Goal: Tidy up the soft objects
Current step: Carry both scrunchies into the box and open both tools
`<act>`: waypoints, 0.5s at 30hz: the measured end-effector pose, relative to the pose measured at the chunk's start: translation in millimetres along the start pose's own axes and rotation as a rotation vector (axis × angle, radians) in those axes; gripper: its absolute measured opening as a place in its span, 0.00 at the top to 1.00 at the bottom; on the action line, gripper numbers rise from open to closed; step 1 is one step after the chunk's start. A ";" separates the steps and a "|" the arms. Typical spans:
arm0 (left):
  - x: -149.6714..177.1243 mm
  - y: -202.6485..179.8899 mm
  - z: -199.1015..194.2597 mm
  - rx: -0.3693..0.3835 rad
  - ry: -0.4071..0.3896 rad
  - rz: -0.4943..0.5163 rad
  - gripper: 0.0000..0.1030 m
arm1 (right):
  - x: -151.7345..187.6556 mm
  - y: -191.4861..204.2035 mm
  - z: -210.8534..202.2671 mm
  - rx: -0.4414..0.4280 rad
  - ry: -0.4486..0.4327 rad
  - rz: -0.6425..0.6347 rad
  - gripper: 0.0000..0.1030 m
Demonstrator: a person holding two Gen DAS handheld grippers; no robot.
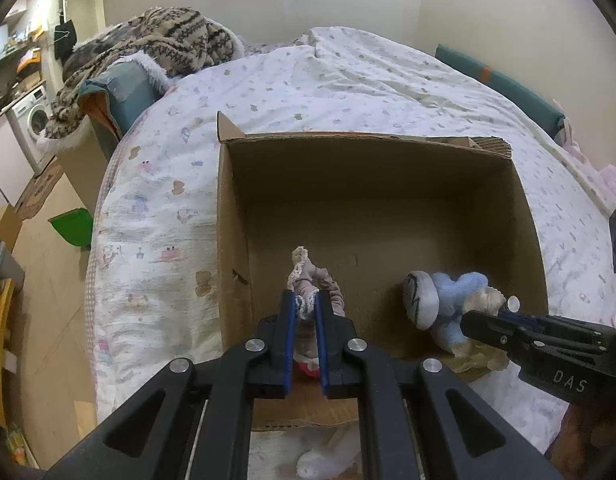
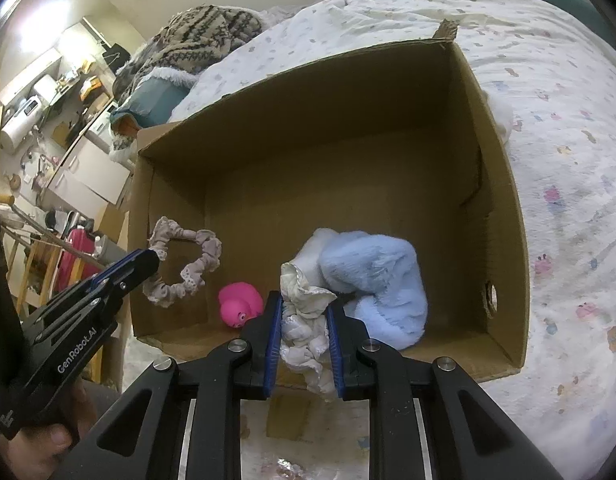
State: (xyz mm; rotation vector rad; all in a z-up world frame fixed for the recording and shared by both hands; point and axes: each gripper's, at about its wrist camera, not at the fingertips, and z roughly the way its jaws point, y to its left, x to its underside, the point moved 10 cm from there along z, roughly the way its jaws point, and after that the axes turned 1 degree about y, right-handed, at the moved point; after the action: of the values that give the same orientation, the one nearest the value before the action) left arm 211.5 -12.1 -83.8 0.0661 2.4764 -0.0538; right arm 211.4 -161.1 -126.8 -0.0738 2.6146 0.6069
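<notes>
An open cardboard box (image 1: pixel 232 216) (image 2: pixel 504 200) lies on the bed. My left gripper (image 1: pixel 306 300) is shut on a taupe lace-trimmed scrunchie (image 1: pixel 314 280) and holds it over the box's near left corner; the scrunchie (image 2: pixel 188 264) and left gripper (image 2: pixel 148 262) also show in the right wrist view. My right gripper (image 2: pixel 304 308) is shut on a cream scrunchie (image 2: pixel 304 320) over the box's near edge; the right gripper (image 1: pixel 492 316) also shows in the left wrist view. A light blue plush toy (image 2: pixel 372 280) (image 1: pixel 448 300) and a pink rubber duck (image 2: pixel 240 304) lie inside the box.
The bed has a white printed quilt (image 1: pixel 348 80) (image 2: pixel 568 160). A patterned knit blanket (image 1: pixel 168 40) is heaped at the bed's far left. A green dustpan (image 1: pixel 72 226) lies on the floor at left. A washing machine (image 1: pixel 32 120) stands far left.
</notes>
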 end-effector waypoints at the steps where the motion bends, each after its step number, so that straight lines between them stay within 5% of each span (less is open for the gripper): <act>1: 0.0 -0.2 -0.2 0.000 -0.001 0.001 0.91 | -0.5 0.6 0.4 -0.001 -0.001 0.000 0.79; 15: 1.4 0.1 -1.8 -0.020 -0.001 0.017 0.81 | -1.8 0.1 -1.0 -0.014 -0.016 0.018 0.72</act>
State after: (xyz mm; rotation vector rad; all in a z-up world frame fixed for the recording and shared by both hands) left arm 209.3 -11.9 -83.3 0.0792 2.4748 -0.0220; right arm 212.6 -161.5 -125.2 -0.0498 2.5980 0.6299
